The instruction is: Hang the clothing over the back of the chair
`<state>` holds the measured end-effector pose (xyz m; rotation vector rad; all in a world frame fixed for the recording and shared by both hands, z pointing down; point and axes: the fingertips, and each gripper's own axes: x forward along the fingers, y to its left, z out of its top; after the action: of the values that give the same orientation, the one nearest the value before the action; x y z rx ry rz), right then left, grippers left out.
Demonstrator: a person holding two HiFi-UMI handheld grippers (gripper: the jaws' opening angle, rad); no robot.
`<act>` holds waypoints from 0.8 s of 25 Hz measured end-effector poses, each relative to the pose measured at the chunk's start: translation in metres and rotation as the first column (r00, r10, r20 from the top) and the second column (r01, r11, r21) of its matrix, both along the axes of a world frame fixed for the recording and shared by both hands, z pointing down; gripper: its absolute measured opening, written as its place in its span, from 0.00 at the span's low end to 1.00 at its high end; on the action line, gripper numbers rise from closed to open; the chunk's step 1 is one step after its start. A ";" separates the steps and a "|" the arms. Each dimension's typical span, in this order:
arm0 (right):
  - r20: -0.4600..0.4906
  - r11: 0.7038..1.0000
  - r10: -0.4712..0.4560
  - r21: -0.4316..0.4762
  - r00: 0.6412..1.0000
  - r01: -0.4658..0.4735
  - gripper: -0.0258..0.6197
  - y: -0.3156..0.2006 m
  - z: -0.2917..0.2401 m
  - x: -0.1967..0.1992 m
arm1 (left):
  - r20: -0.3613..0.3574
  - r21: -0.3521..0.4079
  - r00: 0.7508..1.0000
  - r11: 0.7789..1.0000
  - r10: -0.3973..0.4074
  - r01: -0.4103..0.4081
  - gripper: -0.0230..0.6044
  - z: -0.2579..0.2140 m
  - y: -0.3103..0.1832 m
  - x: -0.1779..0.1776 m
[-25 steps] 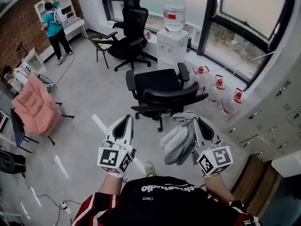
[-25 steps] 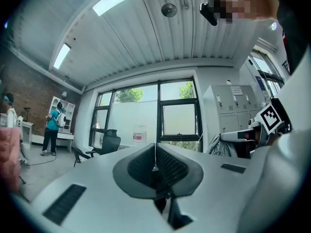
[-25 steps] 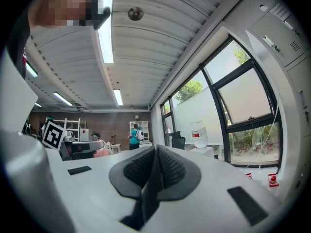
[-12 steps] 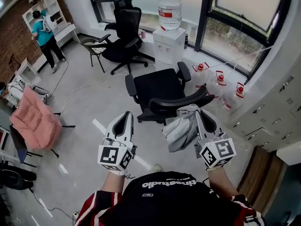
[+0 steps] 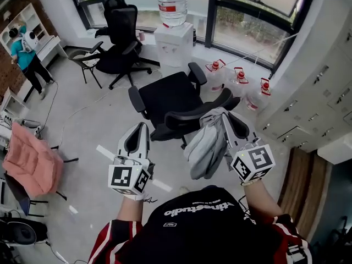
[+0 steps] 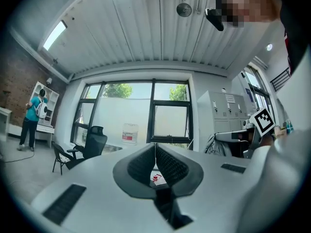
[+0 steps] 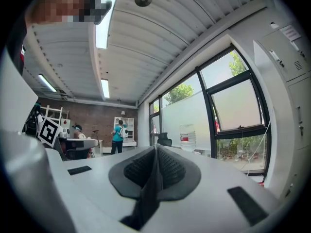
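Clothing (image 5: 204, 147), soft grey drooping folds, hangs pinched in right gripper (image 5: 224, 120).

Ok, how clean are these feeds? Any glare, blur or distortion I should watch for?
Head view: sharp, even daylight, mild wide-angle bend; garment and chair read clearly. Left gripper view: heavy fisheye, dark corners, window bright but still readable. Right gripper view: same fisheye; the garment pinched in its jaws looks nearly black against the bright window.

Jaws of left gripper (image 5: 141, 127) together; right gripper (image 5: 224, 119) clamped.
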<state>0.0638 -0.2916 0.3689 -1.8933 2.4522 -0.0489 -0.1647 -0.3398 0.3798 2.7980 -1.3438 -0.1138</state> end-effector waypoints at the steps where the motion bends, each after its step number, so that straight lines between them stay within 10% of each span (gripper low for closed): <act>1: -0.003 1.000 0.000 0.006 1.000 0.000 0.09 -0.002 -0.005 -0.001 | -0.004 0.002 1.000 1.000 0.006 -0.006 0.08 -0.001 -0.002 0.000; 20: -0.006 0.992 -0.037 0.122 0.999 0.038 0.09 -0.030 -0.092 -0.008 | 0.007 0.048 0.997 0.995 0.082 -0.083 0.08 -0.057 -0.034 -0.002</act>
<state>0.0556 -0.3211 0.2764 -1.8000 2.4325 0.1012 -0.1667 -0.3742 0.3228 2.8908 -1.2407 -0.1390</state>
